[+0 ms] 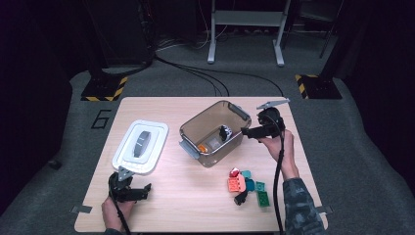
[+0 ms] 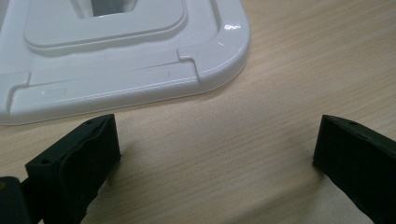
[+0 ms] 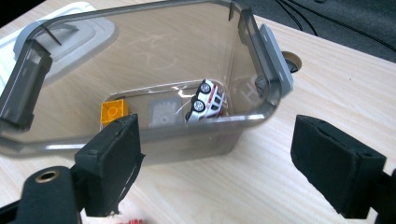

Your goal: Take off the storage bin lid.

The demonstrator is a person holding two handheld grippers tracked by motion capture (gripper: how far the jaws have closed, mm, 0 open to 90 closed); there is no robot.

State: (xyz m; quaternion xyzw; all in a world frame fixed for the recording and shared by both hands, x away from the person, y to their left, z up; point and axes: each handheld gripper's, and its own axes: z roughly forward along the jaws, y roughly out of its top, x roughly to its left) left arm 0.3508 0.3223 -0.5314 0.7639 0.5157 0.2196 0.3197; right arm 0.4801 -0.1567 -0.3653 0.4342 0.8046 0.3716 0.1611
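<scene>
Right now the right tongs (image 1: 244,131) stand open just outside the near right rim of the clear brown bin (image 1: 188,129), with nothing between the jaws; in the right gripper view the two black pads frame the bin's wall with bare desk (image 1: 195,205) beneath them. Inside the bin lies a small white toy car (image 3: 207,101), tipped on its side with its wheels showing, close against the wall nearest the right tongs. Its long axis runs slantwise, from the bin's floor up toward that wall. An orange brick (image 3: 113,111) sits on the bin's floor, well apart from the car, with a grey square patch between them.

Over at the left, the left tongs (image 1: 143,188) rest low on the desk, jaws wide apart and holding nothing, just beside the near edge of the white lid (image 1: 142,147), which lies flat with its long axis running away from the person.

A cluster of bricks (image 1: 247,186), orange, teal and green, lies on the desk near the right forearm.
</scene>
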